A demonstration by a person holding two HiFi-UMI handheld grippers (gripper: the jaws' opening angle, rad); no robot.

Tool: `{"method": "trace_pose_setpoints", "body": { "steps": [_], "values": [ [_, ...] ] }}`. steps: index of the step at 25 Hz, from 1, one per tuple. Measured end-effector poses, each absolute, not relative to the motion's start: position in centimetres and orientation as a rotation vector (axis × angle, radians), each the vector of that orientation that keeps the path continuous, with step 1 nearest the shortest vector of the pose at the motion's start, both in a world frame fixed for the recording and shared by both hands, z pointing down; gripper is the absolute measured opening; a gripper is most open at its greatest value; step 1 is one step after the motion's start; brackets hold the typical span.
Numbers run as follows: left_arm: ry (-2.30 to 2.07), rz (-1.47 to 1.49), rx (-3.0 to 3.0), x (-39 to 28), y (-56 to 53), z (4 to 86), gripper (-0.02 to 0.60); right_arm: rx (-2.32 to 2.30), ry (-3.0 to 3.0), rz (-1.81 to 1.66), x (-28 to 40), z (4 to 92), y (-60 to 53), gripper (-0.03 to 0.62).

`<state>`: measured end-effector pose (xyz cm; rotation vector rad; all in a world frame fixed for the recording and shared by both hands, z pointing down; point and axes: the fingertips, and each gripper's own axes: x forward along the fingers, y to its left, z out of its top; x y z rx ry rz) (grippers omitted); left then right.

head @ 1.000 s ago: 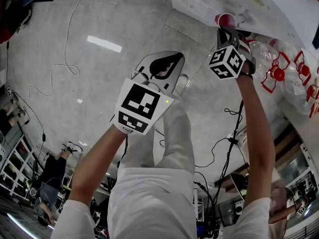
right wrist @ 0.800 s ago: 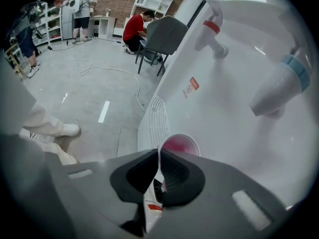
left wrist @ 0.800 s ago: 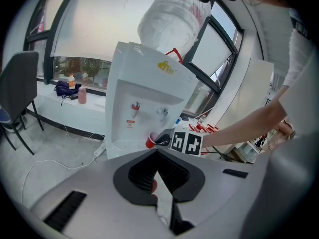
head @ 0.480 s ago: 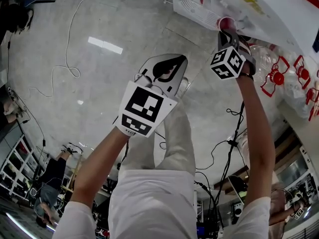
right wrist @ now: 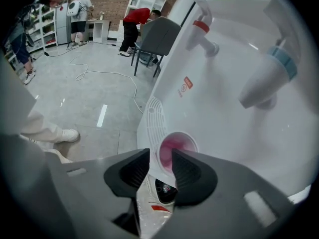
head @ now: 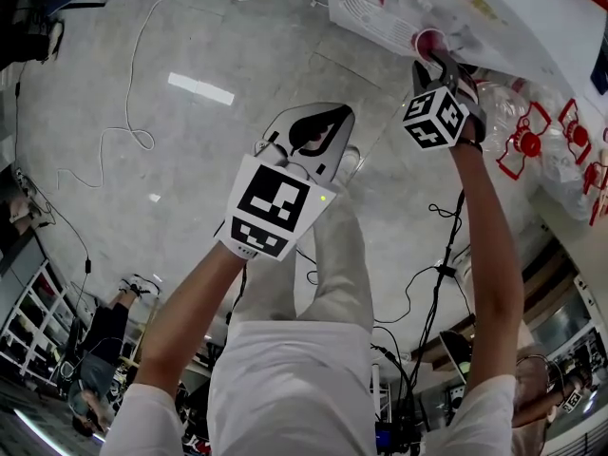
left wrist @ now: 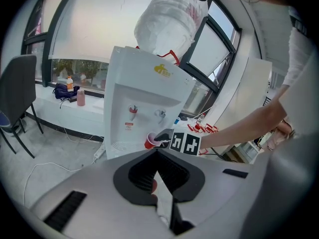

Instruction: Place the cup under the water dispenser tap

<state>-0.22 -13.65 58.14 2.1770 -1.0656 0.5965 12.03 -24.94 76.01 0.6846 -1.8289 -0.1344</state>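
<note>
A red cup stands upright on the drip tray of the white water dispenser, below its taps. In the right gripper view the cup shows its pink inside just past the fingertips. My right gripper is opening; its pads stand apart from the cup's wall, with the cup's near side between them. The left gripper view shows the cup with the right gripper at it. My left gripper hangs over the floor, away from the dispenser, shut on nothing.
A red tap and a blue tap jut out above the tray's grille. Spare water bottles lie to the right. Cables trail across the floor. A grey chair stands behind, with people further back.
The right gripper's jaws have spread apart from the cup. Both hands have kept their places and the cup has not moved.
</note>
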Motion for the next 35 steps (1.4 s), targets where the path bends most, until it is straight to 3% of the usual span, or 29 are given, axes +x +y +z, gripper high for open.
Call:
{"method": "trace_pose_setpoints", "body": {
  "steps": [12,14,17,21,35],
  "values": [
    [-1.056,0.605,2.203,-0.1,-12.9,56.6,0.003,0.759,-1.883,-0.173,11.8,72.2,-22.8,0.134],
    [-1.055,0.606,2.205,-0.2,-12.8,56.2,0.003,0.773,-1.900,-0.159,11.6,71.4,-22.3,0.095],
    [-1.055,0.601,2.202,-0.5,-12.6,55.7,0.003,0.793,-1.918,-0.150,11.4,70.0,-21.6,0.091],
    [-1.050,0.598,2.202,-0.5,-12.2,55.2,0.003,0.832,-1.939,-0.145,11.7,68.1,-20.9,0.011],
    [-1.071,0.589,2.226,-0.2,-11.7,50.9,0.003,0.948,-2.052,-0.004,11.5,60.7,-17.2,0.011]
  ]
}}
